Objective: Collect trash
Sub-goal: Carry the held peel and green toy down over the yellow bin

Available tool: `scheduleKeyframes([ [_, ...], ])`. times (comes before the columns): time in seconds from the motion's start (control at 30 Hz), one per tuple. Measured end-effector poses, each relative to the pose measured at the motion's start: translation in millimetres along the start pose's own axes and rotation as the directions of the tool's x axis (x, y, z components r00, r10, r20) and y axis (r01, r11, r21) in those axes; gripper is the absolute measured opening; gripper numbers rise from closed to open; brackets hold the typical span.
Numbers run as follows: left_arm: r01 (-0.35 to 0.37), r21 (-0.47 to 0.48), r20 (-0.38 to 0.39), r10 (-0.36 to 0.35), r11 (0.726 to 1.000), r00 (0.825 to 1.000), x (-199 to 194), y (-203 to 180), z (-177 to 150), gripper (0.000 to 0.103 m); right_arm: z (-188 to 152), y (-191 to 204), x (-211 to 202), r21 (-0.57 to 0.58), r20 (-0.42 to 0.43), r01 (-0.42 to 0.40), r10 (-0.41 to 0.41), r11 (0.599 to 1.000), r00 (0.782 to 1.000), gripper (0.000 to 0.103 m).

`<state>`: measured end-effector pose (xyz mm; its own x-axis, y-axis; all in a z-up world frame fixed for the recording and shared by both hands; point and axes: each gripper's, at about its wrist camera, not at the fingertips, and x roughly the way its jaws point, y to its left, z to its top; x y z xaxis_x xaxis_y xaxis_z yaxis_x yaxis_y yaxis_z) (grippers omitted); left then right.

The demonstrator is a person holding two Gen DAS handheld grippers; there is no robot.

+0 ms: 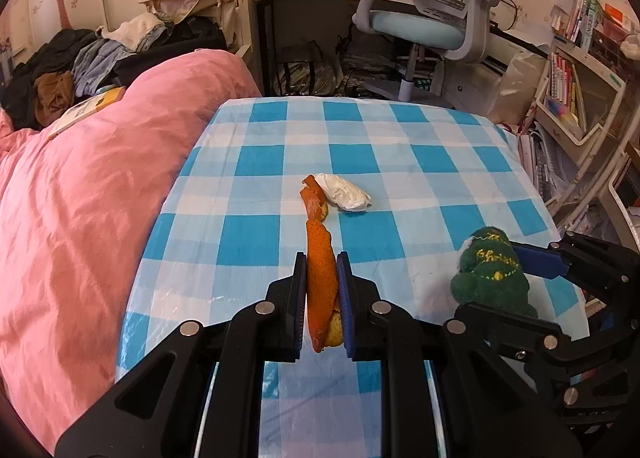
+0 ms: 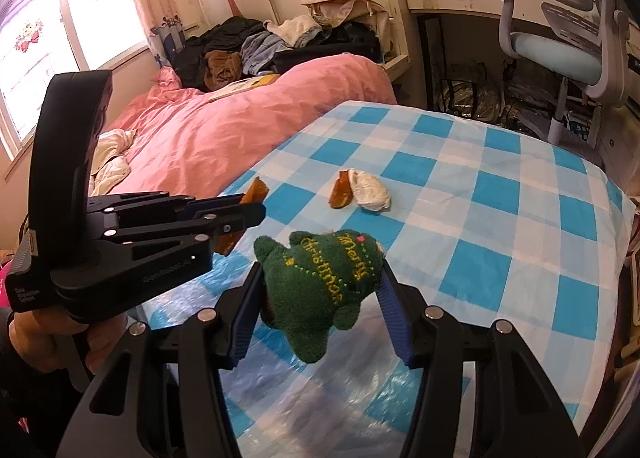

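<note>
Orange peel (image 1: 320,278), curled strip | left fingers (image 1: 299,286) clamp it | right fingers (image 2: 242,318) clamp fuzzy green plush (image 2: 324,282)

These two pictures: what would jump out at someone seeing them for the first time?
Probably the blue-and-white checked cloth in the middle, with a pink duvet beside it. The left claw pinches a long orange peel over the cloth, while the right claw grips a green plush toy stitched "Merry Christmas". Farther back on the cloth lie another peel piece and a crumpled white tissue.
</note>
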<state>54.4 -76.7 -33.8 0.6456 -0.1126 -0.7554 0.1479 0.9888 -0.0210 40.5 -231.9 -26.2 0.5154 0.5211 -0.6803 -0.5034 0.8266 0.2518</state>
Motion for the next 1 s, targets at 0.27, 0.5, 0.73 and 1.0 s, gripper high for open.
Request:
scheduleKeyframes([
  [0.27,0.007,-0.002,0.025,-0.007,1.0,1.0,-14,1,1,0.014,1,9,-8,-0.017,0.011,-0.008,0.008,1.0,1.0,0.054],
  [0.5,0.014,-0.013,0.041,-0.014,1.0,0.999,-27,4,-3,0.014,1,20,-13,-0.047,0.016,-0.019,0.02,0.999,1.0,0.054],
  [0.73,0.015,-0.045,0.062,-0.013,0.999,0.998,-48,11,-18,0.014,-7,38,-24,-0.071,0.027,-0.04,0.042,0.997,0.999,0.055],
  [1.0,0.005,-0.075,0.073,0.001,0.997,0.997,-70,21,-41,0.014,-25,57,-35,-0.081,0.027,-0.06,0.062,0.995,0.998,0.055],
])
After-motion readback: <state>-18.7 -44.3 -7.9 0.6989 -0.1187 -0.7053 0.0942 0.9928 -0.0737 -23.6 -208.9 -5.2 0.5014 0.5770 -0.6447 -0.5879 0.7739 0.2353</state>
